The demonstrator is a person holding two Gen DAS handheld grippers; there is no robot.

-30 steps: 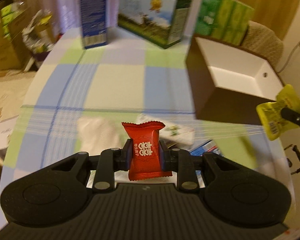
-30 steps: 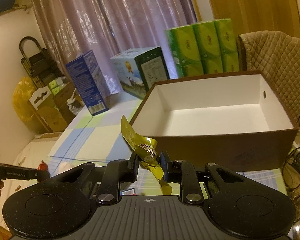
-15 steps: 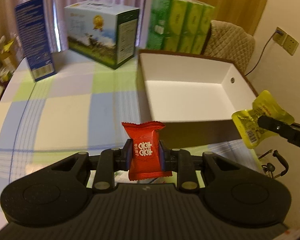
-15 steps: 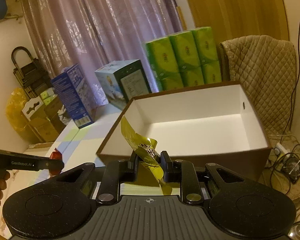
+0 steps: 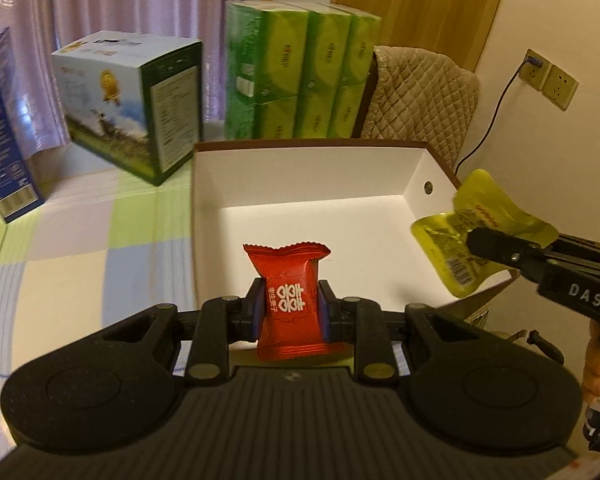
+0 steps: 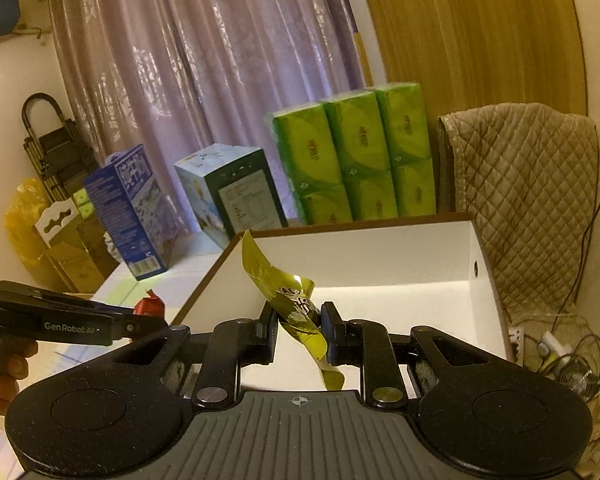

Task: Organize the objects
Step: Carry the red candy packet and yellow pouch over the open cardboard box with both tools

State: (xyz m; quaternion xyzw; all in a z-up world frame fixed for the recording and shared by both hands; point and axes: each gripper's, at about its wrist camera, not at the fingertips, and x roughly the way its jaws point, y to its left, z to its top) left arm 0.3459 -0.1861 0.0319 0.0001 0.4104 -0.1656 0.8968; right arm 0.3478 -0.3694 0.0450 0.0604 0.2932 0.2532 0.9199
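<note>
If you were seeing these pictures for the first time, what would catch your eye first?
The bright red candy packet, pinched upright in the left hand-held gripper, hangs at the near edge of the open white-lined box. At the box's right rim, the right hand-held gripper grips a crumpled yellow packet.

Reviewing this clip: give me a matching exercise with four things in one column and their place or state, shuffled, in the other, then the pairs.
Things
1. red crinkle-edged candy packet
2. crumpled yellow foil sachet
3. brown cardboard box with white inside
4. stack of green tissue packs

Places or states
A. open, nothing inside
B. gripped by left tongs
C. standing behind the box
D. gripped by right tongs

Pairs: 1-B, 2-D, 3-A, 4-C
</note>
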